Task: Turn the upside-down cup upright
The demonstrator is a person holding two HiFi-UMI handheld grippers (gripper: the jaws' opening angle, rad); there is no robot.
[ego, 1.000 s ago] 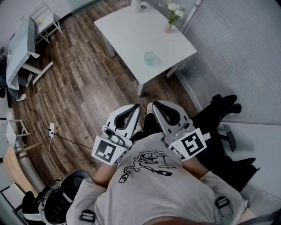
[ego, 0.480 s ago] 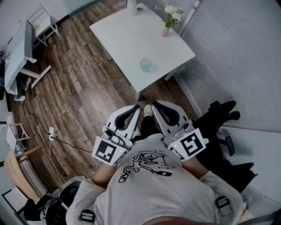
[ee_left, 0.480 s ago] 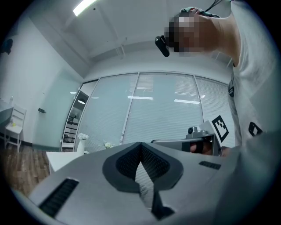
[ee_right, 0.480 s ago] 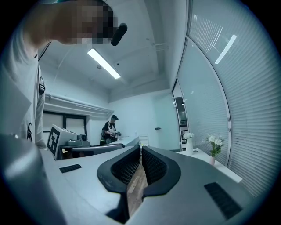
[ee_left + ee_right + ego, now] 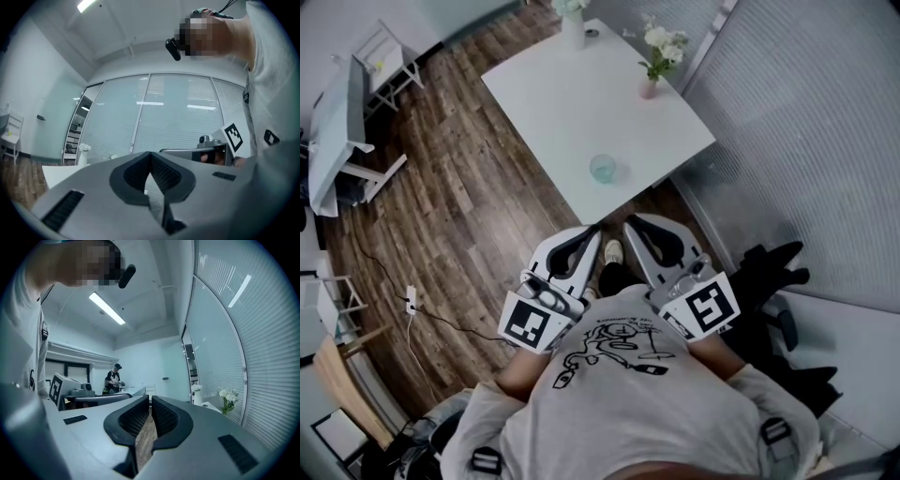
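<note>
Both claws are shut tight and empty, left gripper [image 5: 589, 232] and right gripper [image 5: 634, 225] side by side, with the hands hidden beneath them. Ahead, the cup [image 5: 603, 169] sits near the white table's [image 5: 572, 94] front corner, and its rim is hard to read. Table and cup are nearer than a second ago.

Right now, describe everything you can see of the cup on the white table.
The cup is small, round and pale green, and looks like translucent glass or plastic. It stands alone on the white table, near the edge closest to the person, touching only the tabletop. The flower vase stands well apart from it. Seen from above, which end is up cannot be told.
</note>
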